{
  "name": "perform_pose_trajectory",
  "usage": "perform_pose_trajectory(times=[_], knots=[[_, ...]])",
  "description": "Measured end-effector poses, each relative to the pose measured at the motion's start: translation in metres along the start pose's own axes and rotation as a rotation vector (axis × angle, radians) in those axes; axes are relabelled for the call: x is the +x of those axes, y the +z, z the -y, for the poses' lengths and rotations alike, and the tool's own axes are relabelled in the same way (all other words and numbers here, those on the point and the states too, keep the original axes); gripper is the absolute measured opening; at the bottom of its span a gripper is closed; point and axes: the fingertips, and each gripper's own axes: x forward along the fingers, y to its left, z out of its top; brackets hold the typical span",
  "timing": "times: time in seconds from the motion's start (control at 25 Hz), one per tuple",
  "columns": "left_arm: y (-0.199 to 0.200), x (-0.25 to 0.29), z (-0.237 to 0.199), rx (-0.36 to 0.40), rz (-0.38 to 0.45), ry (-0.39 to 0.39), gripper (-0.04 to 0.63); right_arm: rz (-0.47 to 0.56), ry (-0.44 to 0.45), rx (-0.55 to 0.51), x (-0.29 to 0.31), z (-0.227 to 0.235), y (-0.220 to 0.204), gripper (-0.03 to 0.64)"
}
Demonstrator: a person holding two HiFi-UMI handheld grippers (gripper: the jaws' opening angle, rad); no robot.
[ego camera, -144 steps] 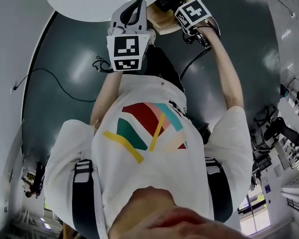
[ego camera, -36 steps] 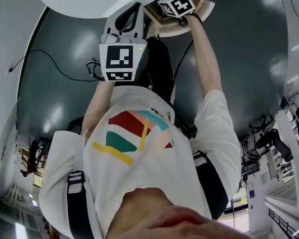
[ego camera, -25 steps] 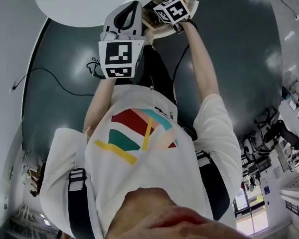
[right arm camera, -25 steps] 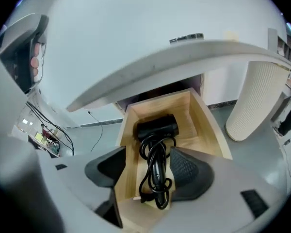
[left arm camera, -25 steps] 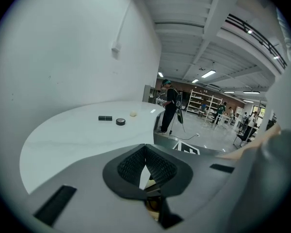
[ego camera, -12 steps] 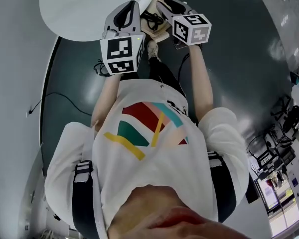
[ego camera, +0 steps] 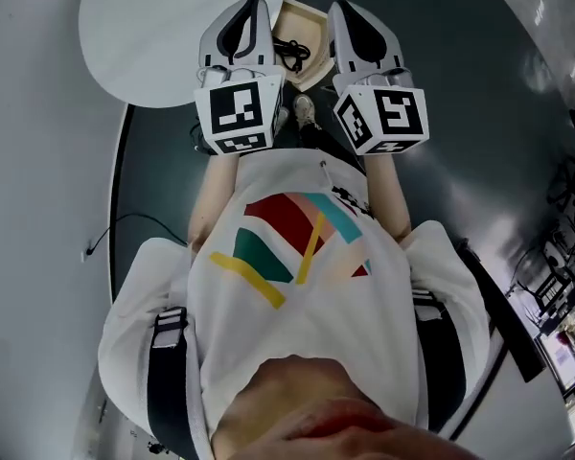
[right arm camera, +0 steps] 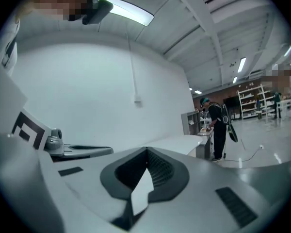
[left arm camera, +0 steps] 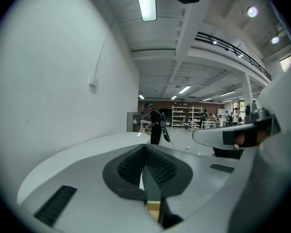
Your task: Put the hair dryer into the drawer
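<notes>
In the head view an open pale wooden drawer point(ego camera: 318, 19) lies on the floor below my hands, with the black hair dryer point(ego camera: 289, 48) and its cord inside. My left gripper point(ego camera: 244, 8) and right gripper point(ego camera: 350, 12) are held up side by side above it, one on each side, both pointing nearly level. The left gripper point(left arm camera: 145, 149) shows its pads together with nothing in them. The right gripper point(right arm camera: 146, 154) has just been closing and is shut, with nothing between its pads. Neither touches the drawer or the dryer.
A round white table point(ego camera: 163, 36) sits at the upper left over the dark floor. A thin cable point(ego camera: 105, 238) runs along the floor by the white wall. A person point(left arm camera: 155, 123) stands far off in the hall, also visible as a person point(right arm camera: 217, 125) in the right gripper view.
The right gripper has lifted away from the drawer and come up beside the left one, closing its jaws empty. The left gripper has risen a little. The hair dryer stays in the drawer.
</notes>
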Motion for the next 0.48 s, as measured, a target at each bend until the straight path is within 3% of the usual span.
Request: perform_pose_trajectory(times=[0.2, 0.48], knots=[[0.024, -0.009, 0.01, 0.017, 0.053, -0.025, 0.015, 0.057, -0.051, -0.075, -0.021, -0.008, 0.029, 0.009], [0.037, -0.023, 0.014, 0.029, 0.093, -0.031, 0.015, 0.051, -0.068, -0.083, -0.034, -0.016, 0.027, 0.009]])
